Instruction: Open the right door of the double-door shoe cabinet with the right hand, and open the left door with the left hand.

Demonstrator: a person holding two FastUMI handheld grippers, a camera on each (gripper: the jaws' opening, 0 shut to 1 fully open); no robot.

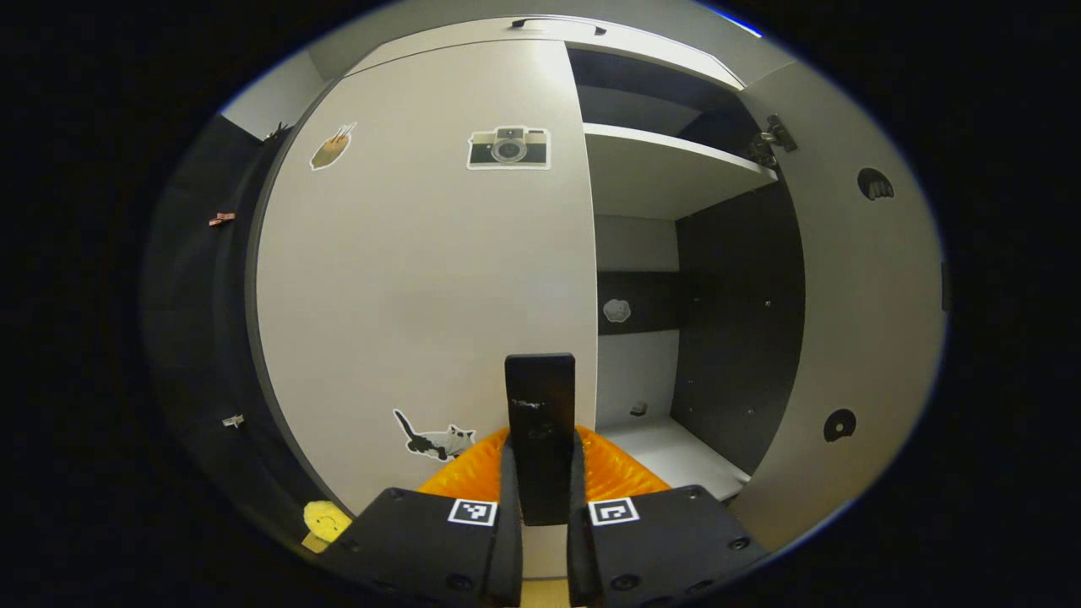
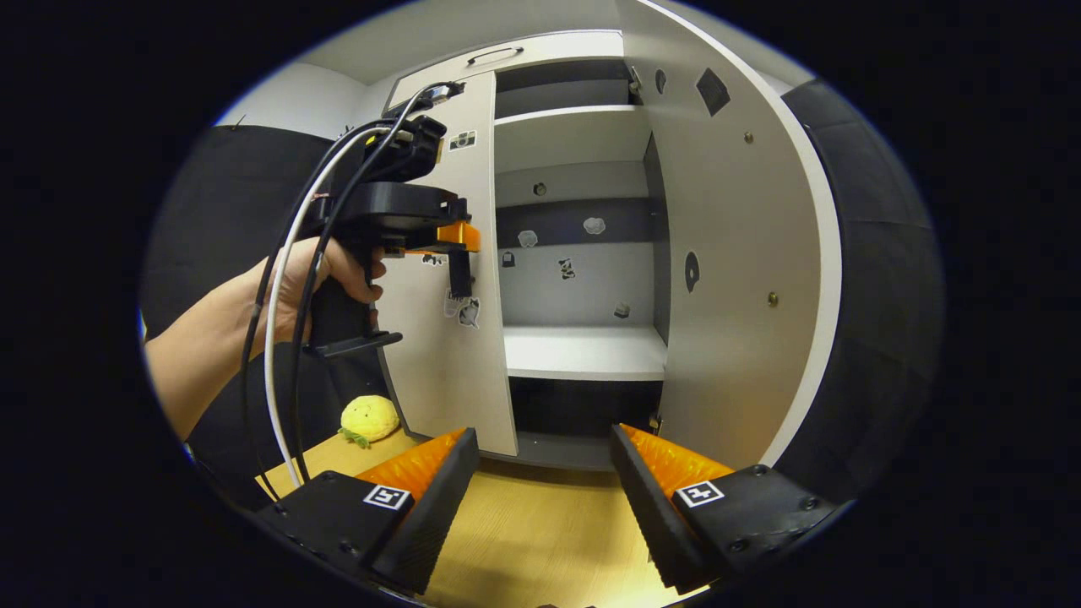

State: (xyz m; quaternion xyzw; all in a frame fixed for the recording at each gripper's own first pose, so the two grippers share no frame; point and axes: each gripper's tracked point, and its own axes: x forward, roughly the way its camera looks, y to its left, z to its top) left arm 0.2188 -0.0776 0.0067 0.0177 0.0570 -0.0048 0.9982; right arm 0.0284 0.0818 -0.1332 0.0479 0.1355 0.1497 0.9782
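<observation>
The left gripper [image 1: 540,473] is clamped on the closed left door's [image 1: 422,279] black handle [image 1: 540,405]. The right gripper [image 2: 540,481] gapes wide, empty, before the open right door [image 2: 735,279].

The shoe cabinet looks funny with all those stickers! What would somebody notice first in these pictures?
First, the right door swung wide open, showing white shelves inside the shoe cabinet. Next, the left door, not yet open, with a camera sticker near its top and a cat sticker low down, where the left tongs clamp the dark handle. The right tongs gape open over the wooden floor.
</observation>
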